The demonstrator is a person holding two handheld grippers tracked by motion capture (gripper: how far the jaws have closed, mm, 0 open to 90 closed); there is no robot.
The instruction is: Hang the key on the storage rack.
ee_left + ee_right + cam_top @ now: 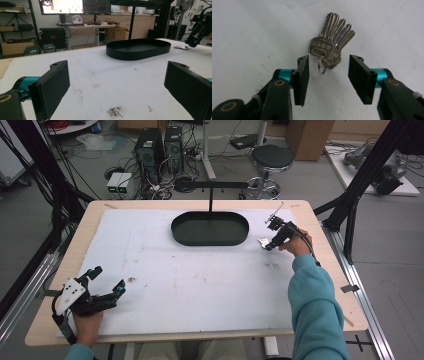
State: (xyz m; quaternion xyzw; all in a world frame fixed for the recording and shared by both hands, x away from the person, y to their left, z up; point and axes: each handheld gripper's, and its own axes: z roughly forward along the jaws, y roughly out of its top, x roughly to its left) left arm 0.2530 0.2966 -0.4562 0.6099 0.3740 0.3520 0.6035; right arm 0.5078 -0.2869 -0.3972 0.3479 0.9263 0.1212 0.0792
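High view, black oval tray point(210, 228) bare near bench point(325, 285) far edge, right claw point(266, 244) half-open around keys point(332, 45), left claw point(106, 282) wide open, holding nothing.

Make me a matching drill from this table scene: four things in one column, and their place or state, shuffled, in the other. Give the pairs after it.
1. bunch of keys
2. black oval tray
3. left hand-held gripper
4. right hand-held gripper

A. far middle of the white mat, nothing in it
B. jaws wide, nothing between them
C. lying flat, fanned out, on a ring
D. jaws either side of the key ring

Pairs: 1-C, 2-A, 3-B, 4-D
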